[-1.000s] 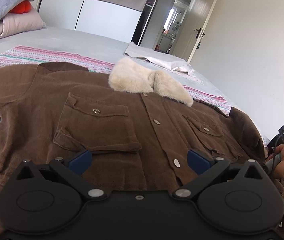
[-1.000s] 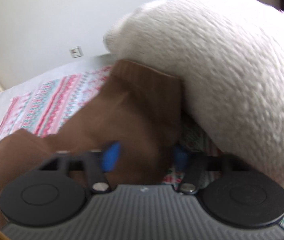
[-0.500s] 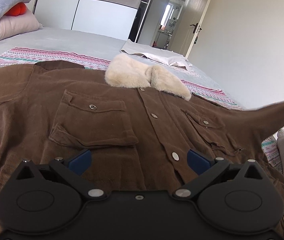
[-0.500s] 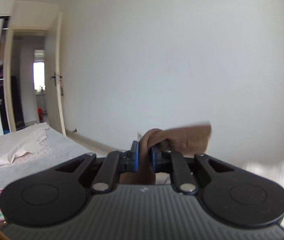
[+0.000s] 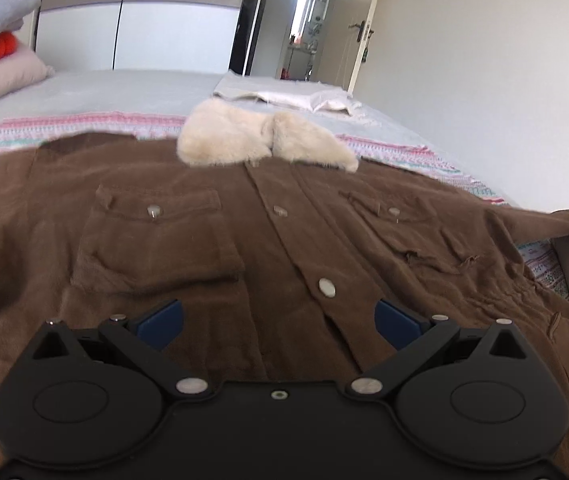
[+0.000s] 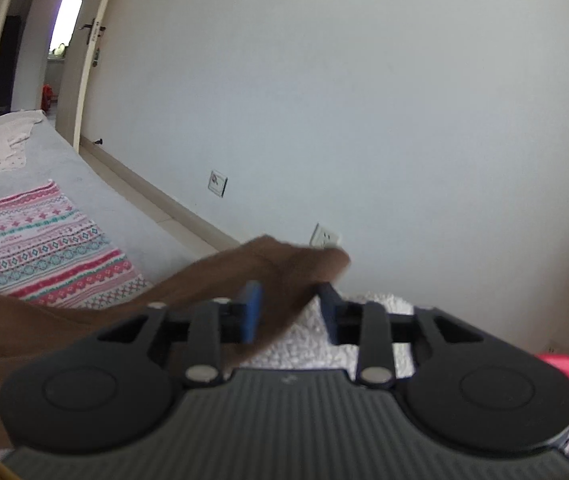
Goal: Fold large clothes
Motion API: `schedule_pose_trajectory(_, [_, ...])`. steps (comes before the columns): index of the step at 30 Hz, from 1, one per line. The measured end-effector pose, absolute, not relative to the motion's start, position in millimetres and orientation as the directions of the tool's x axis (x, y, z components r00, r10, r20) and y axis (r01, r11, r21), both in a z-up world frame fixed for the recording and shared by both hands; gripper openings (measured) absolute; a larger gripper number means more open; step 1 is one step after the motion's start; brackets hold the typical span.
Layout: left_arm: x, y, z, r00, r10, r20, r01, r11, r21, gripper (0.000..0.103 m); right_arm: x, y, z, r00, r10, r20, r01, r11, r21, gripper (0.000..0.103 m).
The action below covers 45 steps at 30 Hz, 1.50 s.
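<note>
The right gripper point(image 6: 290, 312) is opening, the brown jacket's sleeve point(image 6: 260, 272) lying loose between its jaws and running leftward. The left gripper point(image 5: 278, 320) hovers wide open, empty, over the jacket point(image 5: 244, 240), spread buttons-up across the bed point(image 5: 124, 88).

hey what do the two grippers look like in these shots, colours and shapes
Both are black plastic tools of one design: two round discs low in the view, angled link arms with silver rivets, and tongs tipped with blue pads. The left gripper has a smooth black body; the right gripper has a ribbed grey plate. No cables, sleeves or hands show.
</note>
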State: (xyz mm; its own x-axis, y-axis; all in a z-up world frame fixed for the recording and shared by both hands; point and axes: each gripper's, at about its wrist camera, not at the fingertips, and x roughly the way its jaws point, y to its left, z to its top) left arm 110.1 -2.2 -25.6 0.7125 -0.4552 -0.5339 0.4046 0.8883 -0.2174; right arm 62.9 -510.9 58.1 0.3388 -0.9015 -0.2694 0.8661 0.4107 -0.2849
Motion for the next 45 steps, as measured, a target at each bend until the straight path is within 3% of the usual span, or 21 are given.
schedule_pose_trajectory(3, [117,-1,-16,0.734,-0.443,-0.515,0.413,0.893,-0.178,0.103,85,-477,88,0.458,-0.861,-0.222,0.814,0.506,-0.283,0.058])
schedule_pose_trajectory(6, [136,1,-5,0.763,-0.415,-0.496,0.396,0.906,-0.149,0.103,108,-437,97,0.626,-0.740,-0.247,0.710,0.672,-0.211,0.063])
schedule_pose_trajectory(10, [175,-3,2,0.806,-0.385,-0.449,0.400,0.914,-0.066,0.103,161,-388,66,0.792,-0.464,-0.397,0.482,0.874,-0.061,0.064])
schedule_pose_trajectory(13, [207,-5,-7,0.828,-0.356,-0.434,0.405,0.914,0.023,0.103,199,-368,24,0.812,-0.294,-0.504,0.363,0.931,0.040,0.063])
schedule_pose_trajectory(17, [247,23,-41,0.809,-0.267,-0.524,0.372,0.923,0.105,0.103,204,-393,-30,0.723,-0.313,-0.616,0.412,0.911,0.021,0.062])
schedule_pose_trajectory(19, [263,49,-66,0.787,-0.129,-0.603,0.290,0.940,0.178,0.103,185,-429,-52,0.649,-0.386,-0.656,0.493,0.869,-0.023,0.063])
schedule_pose_trajectory(20, [265,67,-70,0.791,-0.137,-0.596,0.269,0.953,0.139,0.103,172,-450,-56,0.645,-0.392,-0.657,0.531,0.847,0.015,0.063])
schedule_pose_trajectory(21, [269,85,-67,0.777,-0.156,-0.609,0.241,0.969,0.060,0.103,161,-468,-56,0.644,-0.397,-0.654,0.555,0.831,0.042,0.053])
schedule_pose_trajectory(23, [275,102,-58,0.770,-0.117,-0.628,0.176,0.984,0.033,0.103,148,-484,-50,0.633,-0.386,-0.671,0.552,0.833,0.042,0.038])
schedule_pose_trajectory(26, [285,102,-37,0.763,-0.131,-0.633,0.193,0.981,0.029,0.103,147,-479,-28,0.624,-0.392,-0.676,0.552,0.834,0.025,0.057])
schedule_pose_trajectory(31, [314,56,11,0.808,-0.232,-0.542,0.298,0.954,0.035,0.103,184,-431,15,0.757,-0.253,-0.602,0.372,0.925,0.078,0.071])
schedule_pose_trajectory(33, [333,30,19,0.826,-0.264,-0.498,0.325,0.945,0.038,0.103,209,-405,27,0.798,-0.181,-0.575,0.279,0.956,0.087,0.082])
schedule_pose_trajectory(37, [385,-12,11,0.835,-0.335,-0.437,0.354,0.934,-0.040,0.103,274,-352,31,0.839,-0.035,-0.543,0.084,0.994,0.066,0.087])
schedule_pose_trajectory(43, [434,-35,-42,0.846,-0.406,-0.346,0.365,0.913,-0.180,0.100,360,-296,3,0.845,0.115,-0.522,-0.167,0.985,-0.054,0.087])
schedule_pose_trajectory(44, [436,-33,-51,0.842,-0.428,-0.327,0.374,0.902,-0.218,0.099,374,-291,-4,0.841,0.134,-0.524,-0.209,0.974,-0.087,0.087])
schedule_pose_trajectory(45, [439,-32,-55,0.818,-0.472,-0.329,0.403,0.878,-0.260,0.091,390,-287,-12,0.836,0.149,-0.528,-0.248,0.961,-0.120,0.087])
